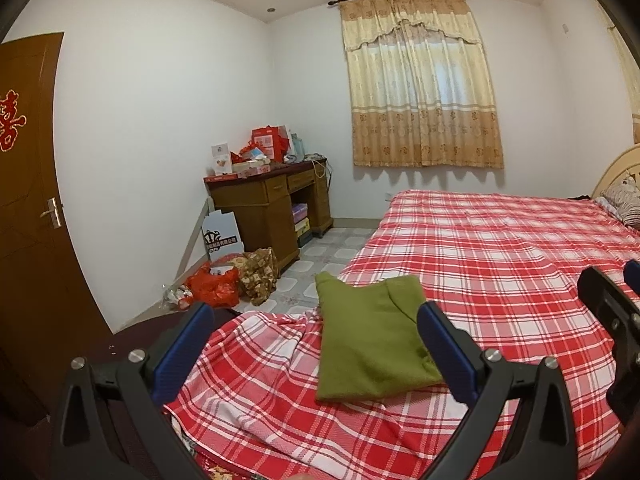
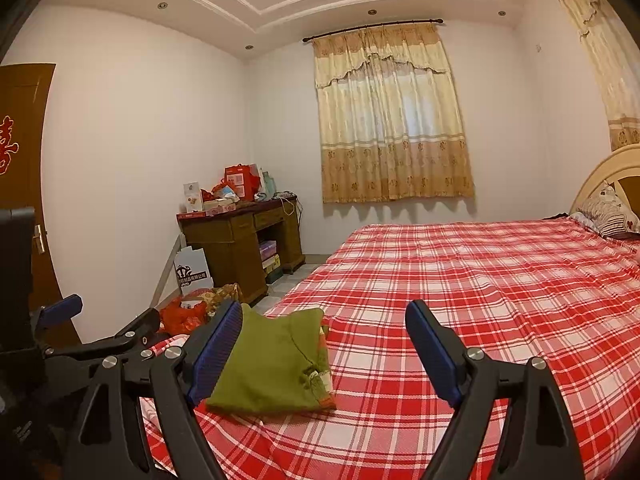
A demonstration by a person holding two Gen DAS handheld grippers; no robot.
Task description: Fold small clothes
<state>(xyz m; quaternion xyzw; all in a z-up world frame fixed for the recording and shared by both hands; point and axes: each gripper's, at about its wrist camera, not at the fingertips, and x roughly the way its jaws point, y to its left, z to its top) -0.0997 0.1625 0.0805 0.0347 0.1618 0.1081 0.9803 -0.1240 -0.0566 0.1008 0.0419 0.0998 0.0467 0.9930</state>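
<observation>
Presently one bed (image 1: pixel 500 248) with red plaid sheet, one wooden desk (image 1: pixel 276 200), one curtain (image 1: pixel 420 84). One folded green garment (image 1: pixel 368 336) lies near the bed's corner. Two grippers, left gripper (image 1: pixel 316 328) and right gripper (image 2: pixel 324 340), both spread wide, holding nothing.

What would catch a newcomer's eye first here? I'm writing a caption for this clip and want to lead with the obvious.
The red-and-white plaid bedspread fills the right and lower part of both views. On its near corner lies a folded olive-green garment, flat and untouched, in front of both open grippers: the left gripper frames it, while the right gripper has it beside one finger. Behind, a yellow patterned curtain glows over the window.
</observation>
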